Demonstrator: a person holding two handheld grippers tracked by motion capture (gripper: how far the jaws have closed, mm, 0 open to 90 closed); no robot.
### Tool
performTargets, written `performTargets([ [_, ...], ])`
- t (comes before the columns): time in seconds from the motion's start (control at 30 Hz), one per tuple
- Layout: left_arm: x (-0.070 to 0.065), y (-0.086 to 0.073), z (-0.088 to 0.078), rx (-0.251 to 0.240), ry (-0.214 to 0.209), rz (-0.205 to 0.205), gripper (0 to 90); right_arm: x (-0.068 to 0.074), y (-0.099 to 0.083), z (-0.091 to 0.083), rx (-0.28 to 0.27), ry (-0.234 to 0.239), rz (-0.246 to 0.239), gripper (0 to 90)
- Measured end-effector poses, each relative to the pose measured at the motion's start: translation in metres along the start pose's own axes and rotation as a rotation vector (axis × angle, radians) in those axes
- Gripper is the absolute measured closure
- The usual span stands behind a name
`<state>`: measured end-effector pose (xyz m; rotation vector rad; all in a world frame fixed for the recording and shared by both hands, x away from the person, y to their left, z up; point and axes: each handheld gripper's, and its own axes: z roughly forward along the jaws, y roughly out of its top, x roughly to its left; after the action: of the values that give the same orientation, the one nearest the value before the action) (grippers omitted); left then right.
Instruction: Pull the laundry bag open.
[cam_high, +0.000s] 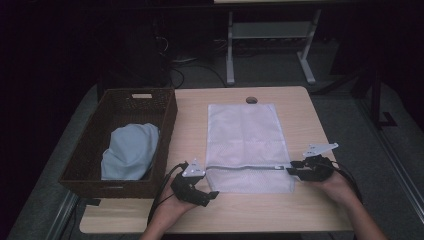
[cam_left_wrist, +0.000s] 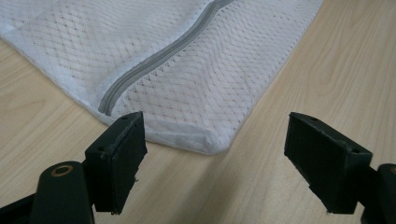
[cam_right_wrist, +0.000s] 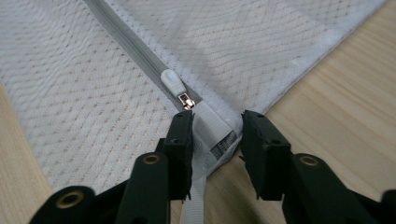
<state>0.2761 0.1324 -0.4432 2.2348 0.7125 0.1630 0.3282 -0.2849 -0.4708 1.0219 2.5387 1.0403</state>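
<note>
**Bag end pinned for unzipping**

The mesh bag is laid flat on the table. Its zipper-end tab is straddled by the narrowed right gripper, seemingly as an anchor. The left gripper is held wide open at the opposite corner.

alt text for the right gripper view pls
The right gripper has its two black jaws around the zipper-end edge of a white mesh bag, not clearly pressing it. The white zipper pull lies just ahead on the grey zipper, with the wooden table beyond the bag's edge.
</note>
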Motion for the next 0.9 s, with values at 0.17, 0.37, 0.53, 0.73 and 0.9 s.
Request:
performTargets([
  [0.17, 0.000, 0.000, 0.000, 0.001, -0.001, -0.001, 20.5, 0.003, 0.000, 0.001, -0.005, -0.008, -0.023, 65.6],
  [0.37, 0.000, 0.000, 0.000, 0.001, 0.001, 0.000, 20.5, 0.003, -0.003, 0.000, -0.018, 0.019, -0.009, 81.7],
  [0.53, 0.000, 0.000, 0.000, 0.000, 0.001, 0.001, 20.5, 0.002, -0.004, 0.000, -0.026, 0.049, 0.013, 84.4],
  [0.73, 0.000, 0.001, -0.001, -0.005, -0.002, 0.006, 21.2, 0.001, -0.003, -0.003, -0.035, 0.088, 0.037, 84.8],
  [0.9, -0.001, 0.002, 0.001, -0.002, -0.007, 0.011, 22.3, 0.003, 0.001, -0.009, -0.054, 0.113, 0.059, 85.0],
])
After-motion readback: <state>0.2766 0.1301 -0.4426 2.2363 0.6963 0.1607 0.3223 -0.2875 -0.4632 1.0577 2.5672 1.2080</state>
